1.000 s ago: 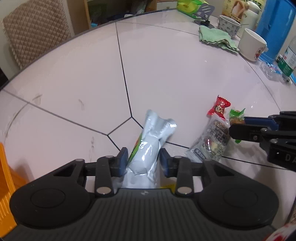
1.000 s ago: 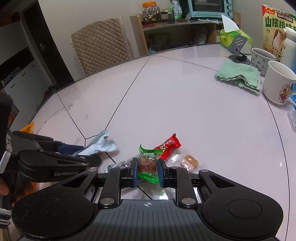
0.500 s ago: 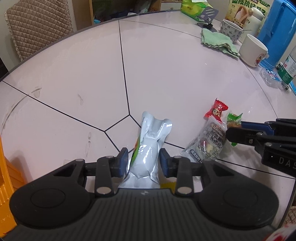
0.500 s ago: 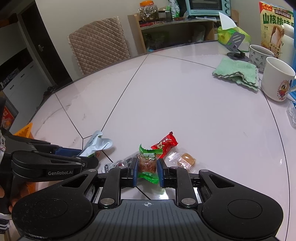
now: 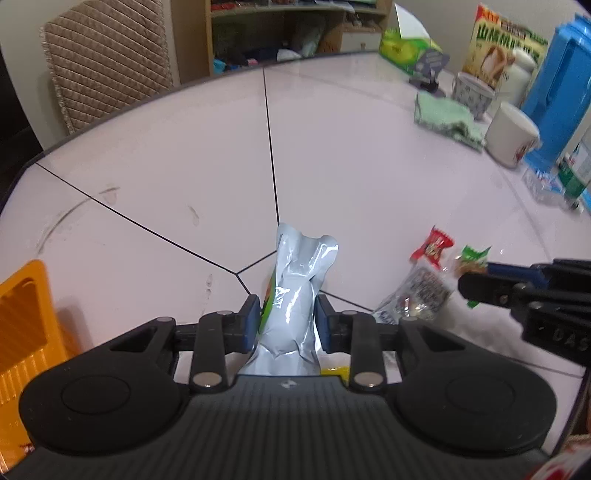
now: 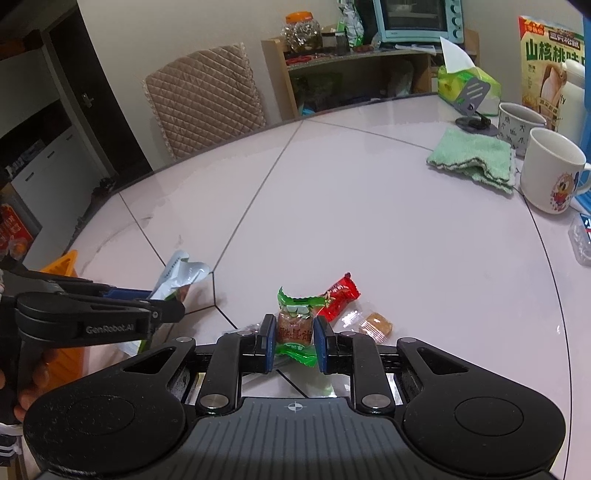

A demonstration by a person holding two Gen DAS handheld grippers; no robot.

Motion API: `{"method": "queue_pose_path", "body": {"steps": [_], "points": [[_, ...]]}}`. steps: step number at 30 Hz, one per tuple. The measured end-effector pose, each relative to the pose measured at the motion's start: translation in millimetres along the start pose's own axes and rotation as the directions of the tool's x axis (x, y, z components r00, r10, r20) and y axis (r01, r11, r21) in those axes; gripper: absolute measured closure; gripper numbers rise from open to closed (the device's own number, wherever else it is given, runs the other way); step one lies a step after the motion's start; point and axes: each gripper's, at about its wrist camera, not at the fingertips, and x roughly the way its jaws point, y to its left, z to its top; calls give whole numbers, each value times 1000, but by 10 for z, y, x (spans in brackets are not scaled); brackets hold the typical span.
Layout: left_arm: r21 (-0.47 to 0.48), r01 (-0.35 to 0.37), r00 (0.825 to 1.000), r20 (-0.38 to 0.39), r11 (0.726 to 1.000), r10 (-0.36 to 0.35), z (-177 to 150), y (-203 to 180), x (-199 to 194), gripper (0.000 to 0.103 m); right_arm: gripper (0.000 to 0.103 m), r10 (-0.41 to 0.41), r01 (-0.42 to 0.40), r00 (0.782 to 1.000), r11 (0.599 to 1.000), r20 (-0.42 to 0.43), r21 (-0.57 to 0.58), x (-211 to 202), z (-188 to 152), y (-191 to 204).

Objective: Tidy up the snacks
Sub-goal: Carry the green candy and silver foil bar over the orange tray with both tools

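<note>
Clamping a silver snack pouch (image 5: 295,295) above the white bench (image 5: 351,177), the left gripper (image 5: 287,319) is holding it upright; the right gripper (image 6: 294,341) is pinching a green-wrapped candy (image 6: 295,325) beside a red candy (image 6: 338,295).

Round pale desk (image 6: 369,206) with dark seams and a dark rim, quilted tan chair (image 6: 203,99) behind it, wooden shelf unit (image 6: 351,81) against a cream wall (image 6: 177,29) — teal toaster oven (image 6: 417,16) on top, dark doorway (image 6: 74,96) at left.
</note>
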Motion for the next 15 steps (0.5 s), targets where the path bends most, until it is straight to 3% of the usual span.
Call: {"method": "queue_pose_path", "body": {"steps": [6,15], "points": [[-61,12,999,48,998,-9,-93,-34,-356,74,81,20,-20,1000,1000,20,-15,-158,-9,80],[-152,21,997,79,988,-9,-502,-72,-943,74,81,67,-65,998,996,17,-62,-464,-145,201]]}}
